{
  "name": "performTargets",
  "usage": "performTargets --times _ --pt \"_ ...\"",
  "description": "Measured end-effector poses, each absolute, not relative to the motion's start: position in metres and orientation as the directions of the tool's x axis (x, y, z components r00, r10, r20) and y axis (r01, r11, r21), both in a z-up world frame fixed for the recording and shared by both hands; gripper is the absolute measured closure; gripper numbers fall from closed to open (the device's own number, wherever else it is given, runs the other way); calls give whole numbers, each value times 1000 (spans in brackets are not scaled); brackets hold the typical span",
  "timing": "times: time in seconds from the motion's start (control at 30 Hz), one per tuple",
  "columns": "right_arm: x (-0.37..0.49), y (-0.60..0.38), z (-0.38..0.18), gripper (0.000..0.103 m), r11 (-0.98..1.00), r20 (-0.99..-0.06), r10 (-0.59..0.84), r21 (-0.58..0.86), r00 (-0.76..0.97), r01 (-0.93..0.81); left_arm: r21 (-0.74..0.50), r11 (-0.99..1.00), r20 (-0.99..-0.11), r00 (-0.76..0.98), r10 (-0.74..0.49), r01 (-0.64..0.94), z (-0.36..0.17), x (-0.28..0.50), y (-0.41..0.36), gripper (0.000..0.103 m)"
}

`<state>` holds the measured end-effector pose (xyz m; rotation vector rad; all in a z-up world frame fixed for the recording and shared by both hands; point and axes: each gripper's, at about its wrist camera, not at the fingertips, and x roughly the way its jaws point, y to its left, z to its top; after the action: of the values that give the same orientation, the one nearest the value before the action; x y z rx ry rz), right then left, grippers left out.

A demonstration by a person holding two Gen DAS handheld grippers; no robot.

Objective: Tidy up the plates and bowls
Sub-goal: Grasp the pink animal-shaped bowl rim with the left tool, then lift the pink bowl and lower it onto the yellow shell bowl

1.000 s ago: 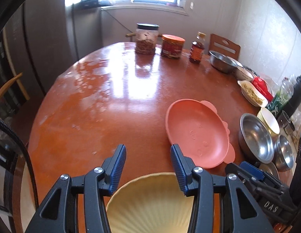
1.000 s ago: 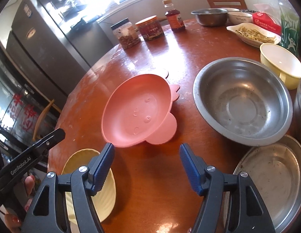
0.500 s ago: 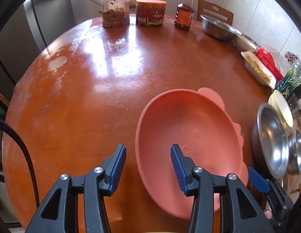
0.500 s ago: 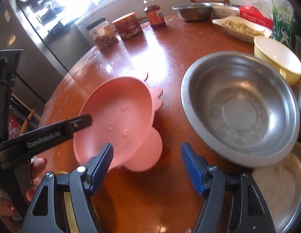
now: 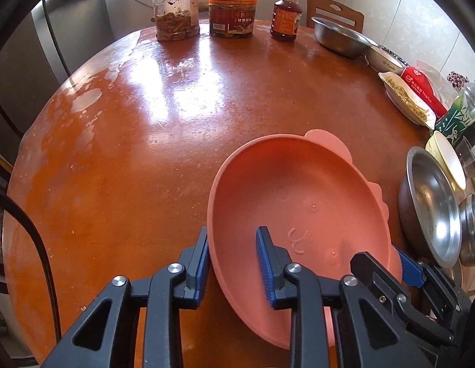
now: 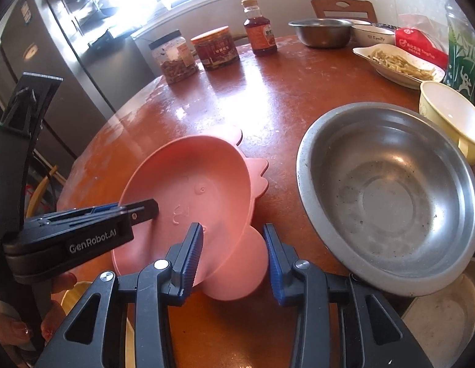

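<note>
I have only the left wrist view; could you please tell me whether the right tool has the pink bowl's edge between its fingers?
Observer: Yes. The right tool straddles the pink bowl at its near rim and flap, and its jaws are closing.
Operator: Thank you. Is anything lying nearer to us than that bowl?
Observer: A yellow plate lies nearer than the bowl, beside the hand gripping the left tool.
</note>
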<state>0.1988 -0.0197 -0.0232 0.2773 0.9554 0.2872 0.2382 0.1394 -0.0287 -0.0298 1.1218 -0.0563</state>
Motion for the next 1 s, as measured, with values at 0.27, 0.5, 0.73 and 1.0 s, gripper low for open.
performTargets --times 0.27,0.5,0.73,1.0 --pt "195 -17 -8 62 918 -730 380 376 568 -130 -54 998 -871 486 -65 36 -11 223 145 73" --pt "194 -13 0 62 916 -713 385 374 586 -147 -61 998 -857 511 -70 34 -4 215 151 73" --pt "190 -10 3 62 906 -698 406 390 590 -163 -60 998 -840 538 -68 33 5 200 156 73" --pt "176 -3 21 62 896 -663 433 388 611 -213 -64 998 -817 574 -59 13 21 177 165 73"
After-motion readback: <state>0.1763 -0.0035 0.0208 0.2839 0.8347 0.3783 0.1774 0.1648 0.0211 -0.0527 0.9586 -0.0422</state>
